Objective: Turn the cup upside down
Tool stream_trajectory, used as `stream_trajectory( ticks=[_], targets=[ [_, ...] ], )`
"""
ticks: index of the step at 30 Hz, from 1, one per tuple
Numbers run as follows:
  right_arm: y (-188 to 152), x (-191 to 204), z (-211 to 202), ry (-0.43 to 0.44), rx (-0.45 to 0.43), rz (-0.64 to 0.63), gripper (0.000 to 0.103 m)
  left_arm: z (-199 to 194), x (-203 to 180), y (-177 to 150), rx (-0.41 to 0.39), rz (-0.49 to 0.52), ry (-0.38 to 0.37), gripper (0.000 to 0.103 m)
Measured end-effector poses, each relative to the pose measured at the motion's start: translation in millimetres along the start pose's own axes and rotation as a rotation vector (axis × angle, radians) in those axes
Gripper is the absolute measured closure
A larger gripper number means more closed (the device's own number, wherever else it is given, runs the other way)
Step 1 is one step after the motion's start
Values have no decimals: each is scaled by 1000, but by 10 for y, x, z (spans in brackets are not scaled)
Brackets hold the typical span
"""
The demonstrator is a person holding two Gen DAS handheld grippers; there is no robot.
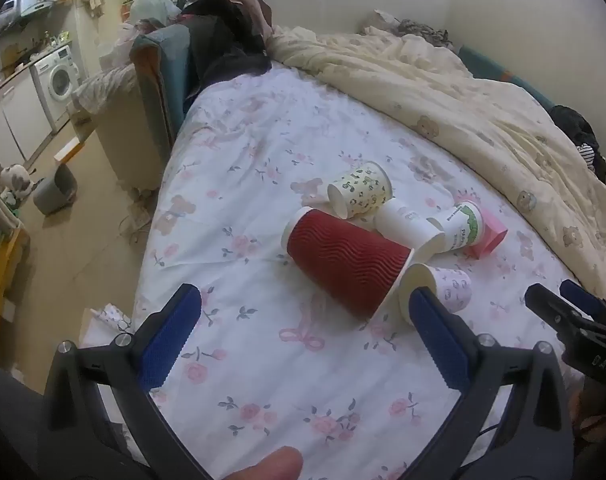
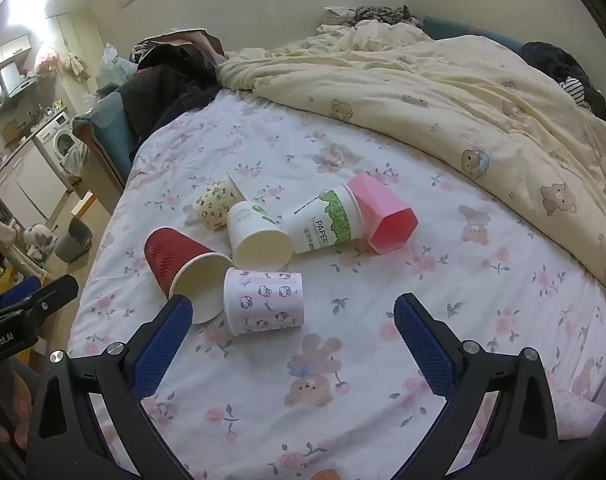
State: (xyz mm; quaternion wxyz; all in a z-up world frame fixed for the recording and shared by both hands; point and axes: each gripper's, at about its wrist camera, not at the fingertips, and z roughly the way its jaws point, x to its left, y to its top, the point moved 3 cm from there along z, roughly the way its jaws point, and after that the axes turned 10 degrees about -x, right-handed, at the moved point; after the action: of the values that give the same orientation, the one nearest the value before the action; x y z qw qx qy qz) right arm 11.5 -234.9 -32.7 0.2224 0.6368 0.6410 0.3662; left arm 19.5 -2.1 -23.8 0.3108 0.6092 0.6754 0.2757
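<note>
A: Stock check, please. What do I have ahead of my jaws?

B: Six cups, all lying on their sides on the bed [image 2: 263,420]. Item one: red ribbed cup [image 2: 171,256], just ahead of the inner jaw of my right gripper [image 2: 293,312], mouth toward it. Item two: pink kitten-print cup [image 2: 265,302], between those jaws but beyond their tips. Items three to six, farther ahead: plain white cup [image 2: 255,232], green-label cup [image 2: 323,220], pink plastic cup [image 2: 383,216], leopard-print cup [image 2: 215,204].

A: Jaw state?

B: Both released, spread wide, nothing held. My left gripper [image 1: 307,304] hovers with the red cup just beyond its tips.

A: Hazards?

B: As I judge it: the cups touch one another, so closing on one may roll its neighbours. Thin paper walls may crush under a hard pinch. The soft bedding may tip a cup set down inverted.
</note>
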Motion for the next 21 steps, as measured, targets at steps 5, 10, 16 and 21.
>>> stream_trajectory(
  ticks=[5,10,16,21],
  targets=[
    [6,11,-48,7,-12,-3,0,9,6,43,18,-5,-10,0],
    [1,-21,-10,-2,-4,-5,0,7,-13,1,15,-19,-21,0],
    [-2,-118,-14,-6,2,-1,0,10,-12,-3,16,-16,-19,0],
    [-10,-13,7,-17,1,-19,0,0,-20,9,15,-4,-10,0]
  ],
)
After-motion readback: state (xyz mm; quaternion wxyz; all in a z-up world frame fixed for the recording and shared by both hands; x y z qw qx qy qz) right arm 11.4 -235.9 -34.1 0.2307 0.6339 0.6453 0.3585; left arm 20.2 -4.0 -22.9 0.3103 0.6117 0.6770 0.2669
